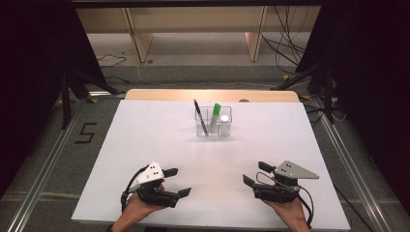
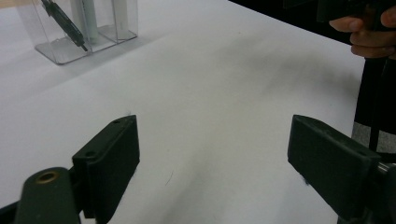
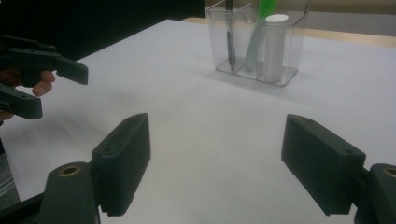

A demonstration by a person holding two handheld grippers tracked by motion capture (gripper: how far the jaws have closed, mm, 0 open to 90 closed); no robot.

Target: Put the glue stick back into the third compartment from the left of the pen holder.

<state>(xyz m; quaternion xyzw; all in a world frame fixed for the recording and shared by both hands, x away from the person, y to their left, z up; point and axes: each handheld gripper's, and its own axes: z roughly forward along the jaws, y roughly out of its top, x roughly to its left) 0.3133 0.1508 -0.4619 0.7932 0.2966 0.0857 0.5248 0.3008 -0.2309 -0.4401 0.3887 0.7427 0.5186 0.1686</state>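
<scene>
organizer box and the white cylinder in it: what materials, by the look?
Organizer: likely clear hard plastic, acrylic-like; the black pen and green-capped marker show straight through its glossy walls, and the edges look crisp. White cylinder: opaque, matte, probably plastic; smooth, with a flat top. Cannot tell more.

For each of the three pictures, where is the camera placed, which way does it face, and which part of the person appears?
High view: above the near table edge, facing forward and down; both hands hold the left gripper and right gripper.
Left gripper view: between its open jaws, facing the clear organizer; fingers of the other hand show.
Right gripper view: likewise toward the organizer; the other hand's fingers show.
All share the organizer and white table.
</scene>
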